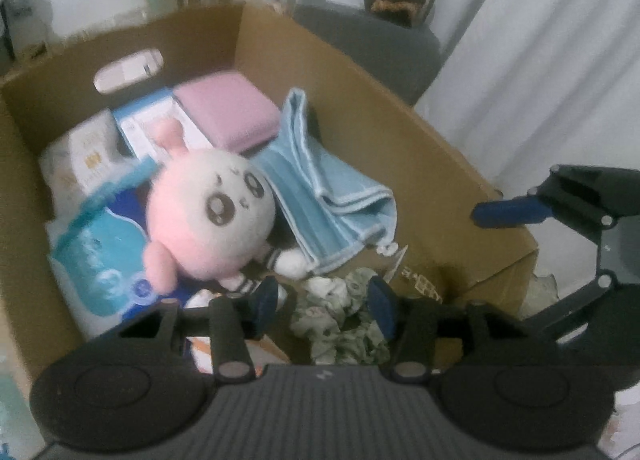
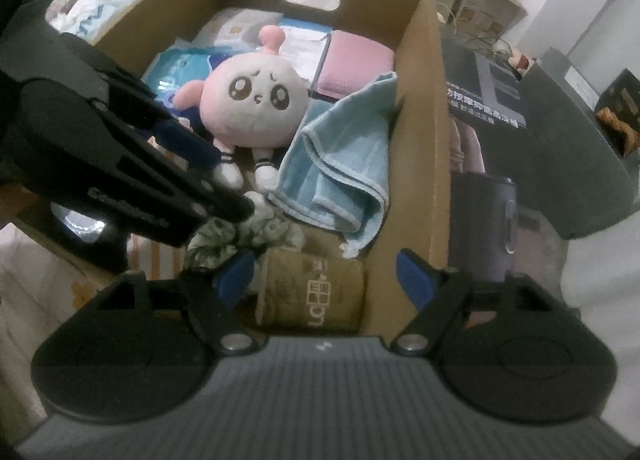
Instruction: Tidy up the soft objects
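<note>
A cardboard box (image 1: 420, 156) holds soft things: a pink and white plush doll (image 1: 212, 212), a folded light blue towel (image 1: 320, 176), a pink pad (image 1: 228, 116) and a crumpled green patterned cloth (image 1: 340, 320). My left gripper (image 1: 324, 300) is open just above the crumpled cloth, holding nothing. My right gripper (image 2: 326, 280) is open over the box's near right corner, empty. In the right wrist view the box (image 2: 424, 100), the doll (image 2: 252, 100), the towel (image 2: 340, 164) and the cloth (image 2: 244, 236) show, with the left gripper's fingers (image 2: 188, 144) at left.
Tissue packs (image 1: 100, 260) and small cartons (image 1: 156, 124) fill the box's left side. A dark printed carton (image 2: 484, 100) and a grey seat (image 2: 580, 148) stand right of the box. White curtains (image 1: 540, 60) hang behind. The right gripper's finger (image 1: 508, 212) shows at the box's right rim.
</note>
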Demonstrator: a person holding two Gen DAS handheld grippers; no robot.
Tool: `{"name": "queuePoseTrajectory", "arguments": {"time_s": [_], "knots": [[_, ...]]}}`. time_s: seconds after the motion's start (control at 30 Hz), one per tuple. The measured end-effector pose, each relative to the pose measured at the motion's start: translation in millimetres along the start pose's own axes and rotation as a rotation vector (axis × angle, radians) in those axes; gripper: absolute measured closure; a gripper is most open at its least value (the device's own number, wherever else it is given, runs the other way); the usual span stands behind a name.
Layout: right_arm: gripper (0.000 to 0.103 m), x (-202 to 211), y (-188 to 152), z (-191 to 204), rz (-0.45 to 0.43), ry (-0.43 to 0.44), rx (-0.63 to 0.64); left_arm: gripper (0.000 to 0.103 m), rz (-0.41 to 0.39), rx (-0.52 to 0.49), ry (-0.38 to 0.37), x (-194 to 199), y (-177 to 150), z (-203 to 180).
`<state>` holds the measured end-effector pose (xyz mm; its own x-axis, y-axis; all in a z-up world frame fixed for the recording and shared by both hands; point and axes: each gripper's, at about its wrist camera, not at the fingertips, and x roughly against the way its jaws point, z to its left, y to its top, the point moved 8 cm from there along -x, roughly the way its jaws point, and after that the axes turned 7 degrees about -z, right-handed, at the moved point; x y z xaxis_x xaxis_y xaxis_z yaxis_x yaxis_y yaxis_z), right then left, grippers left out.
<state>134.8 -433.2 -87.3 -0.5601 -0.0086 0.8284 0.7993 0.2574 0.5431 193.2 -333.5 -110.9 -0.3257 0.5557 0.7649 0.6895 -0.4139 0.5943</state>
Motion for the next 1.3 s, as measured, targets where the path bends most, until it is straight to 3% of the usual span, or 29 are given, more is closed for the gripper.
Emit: {"name": "queuePoseTrajectory", "arguments": {"time_s": [0.13, 0.27, 0.4, 0.53, 0.63, 0.73, 0.97, 1.3], "knots": [[0.024, 18.9, 0.6, -3.5, -0.077, -0.013, -0.073, 0.037, -0.089, -0.048, 0.028, 32.9, 7.4, -4.5], [0.021, 55.4, 3.4, -11.1, -0.242, 0.012, -0.249, 0.026, -0.194, -0.077, 0.054, 78.2, 8.7, -3.5], [0.016, 92.2, -3.3, -11.5, -0.411, 0.027, -0.424, 0.012, -0.284, -0.065, 0.084, 123.9, -0.1, 4.7], [0.01, 116.1, -12.0, 4.8, -0.539, 0.0, -0.498, 0.001, -0.366, -0.042, 0.158, 164.5, -18.7, 18.6], [0.001, 126.3, -18.5, 23.5, -0.611, -0.016, -0.533, 0.0, -0.421, -0.004, 0.213, 189.5, -34.3, 30.4], [0.001, 127.8, -23.1, 45.4, -0.632, -0.026, -0.538, 0.0, -0.435, 0.032, 0.275, 205.8, -48.9, 44.3], [0.001, 130.4, -31.0, 89.1, -0.584, -0.083, -0.511, 0.0, -0.421, 0.119, 0.397, 222.4, -79.7, 68.7], [0.001, 147.1, -46.0, 101.4, -0.57, -0.229, -0.474, 0.0, -0.442, 0.12, 0.515, 237.2, -109.0, 70.9]]}}
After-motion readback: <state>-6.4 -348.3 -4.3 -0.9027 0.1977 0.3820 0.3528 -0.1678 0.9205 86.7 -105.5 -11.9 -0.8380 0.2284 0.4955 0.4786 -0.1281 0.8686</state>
